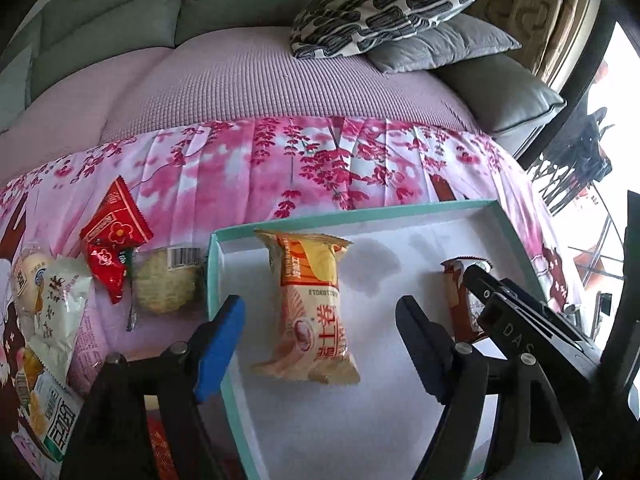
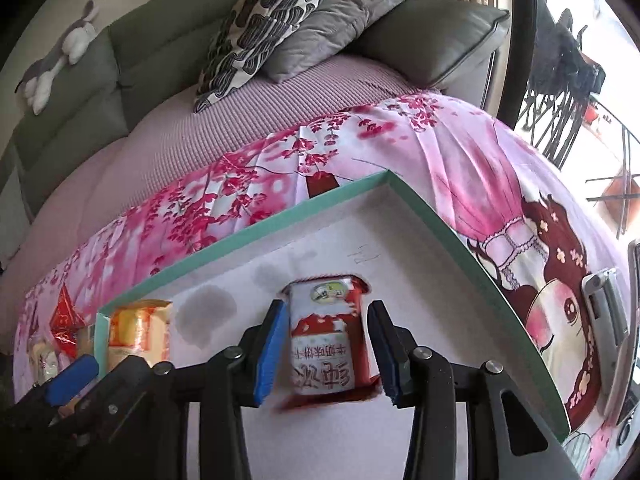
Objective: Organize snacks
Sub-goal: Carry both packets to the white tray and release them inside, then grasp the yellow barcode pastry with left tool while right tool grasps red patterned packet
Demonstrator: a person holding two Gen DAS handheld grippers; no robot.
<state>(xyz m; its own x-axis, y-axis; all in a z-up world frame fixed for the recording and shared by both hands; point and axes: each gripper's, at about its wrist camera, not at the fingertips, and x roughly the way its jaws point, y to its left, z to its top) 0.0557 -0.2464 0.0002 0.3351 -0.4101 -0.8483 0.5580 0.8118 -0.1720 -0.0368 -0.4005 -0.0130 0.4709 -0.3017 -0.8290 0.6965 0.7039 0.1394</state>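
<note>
The orange snack packet [image 1: 308,308] lay in the teal-rimmed tray [image 1: 352,210], long axis running away from the camera, untouched between the left gripper's [image 1: 320,344] spread fingers. The right gripper's [image 2: 328,348] fingers stood slightly parted beside the red snack packet [image 2: 328,336].

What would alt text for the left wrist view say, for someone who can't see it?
Open left tongs hover over an orange-and-cream snack packet lying in a shallow teal-rimmed white box on a pink floral cloth. The right tongs reach in beside a brown-red packet. More wrapped snacks lie left of the box.
</note>
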